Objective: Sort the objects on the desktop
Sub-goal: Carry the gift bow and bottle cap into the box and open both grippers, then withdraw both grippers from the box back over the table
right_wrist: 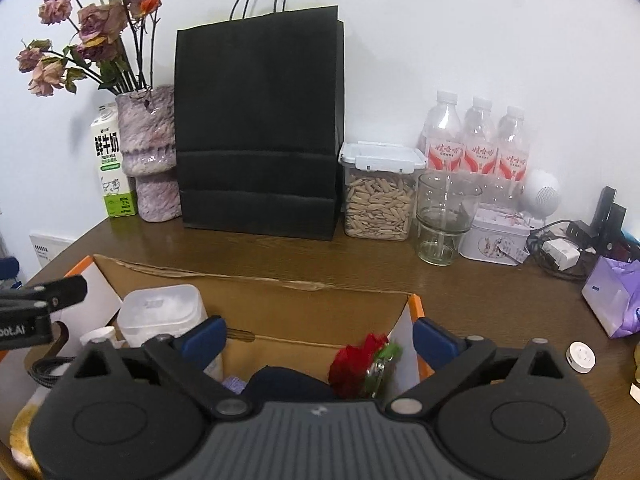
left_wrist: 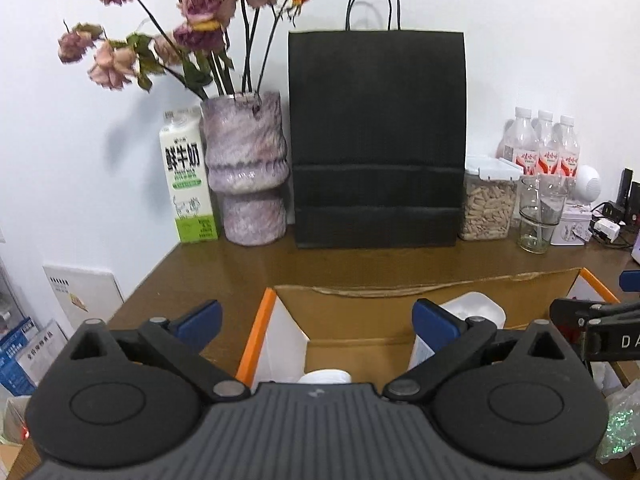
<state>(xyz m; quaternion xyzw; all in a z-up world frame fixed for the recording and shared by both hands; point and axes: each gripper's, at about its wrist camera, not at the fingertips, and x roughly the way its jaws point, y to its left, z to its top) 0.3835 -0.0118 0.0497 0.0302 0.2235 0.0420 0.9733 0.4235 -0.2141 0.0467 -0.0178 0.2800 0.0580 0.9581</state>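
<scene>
Cardboard box (right_wrist: pixel 256 322) near half hidden behind right gripper body; dark item (right_wrist: pixel 280 382) inside unidentifiable; purple pack (right_wrist: pixel 612 300) cut at 3 o'clock.

a cardboard box (right_wrist: pixel 256 292) was set below the gripper (right_wrist: pixel 320 334); a paper bag (right_wrist: pixel 260 128) stood beyond it, a jar (right_wrist: pixel 378 196) to the bag's right.

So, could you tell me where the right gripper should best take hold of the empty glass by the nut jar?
Probably the glass at its wide upper wall, from the front. It stands upright with the nut jar left, a tin right and bottles behind, so only the front looks open.
</scene>
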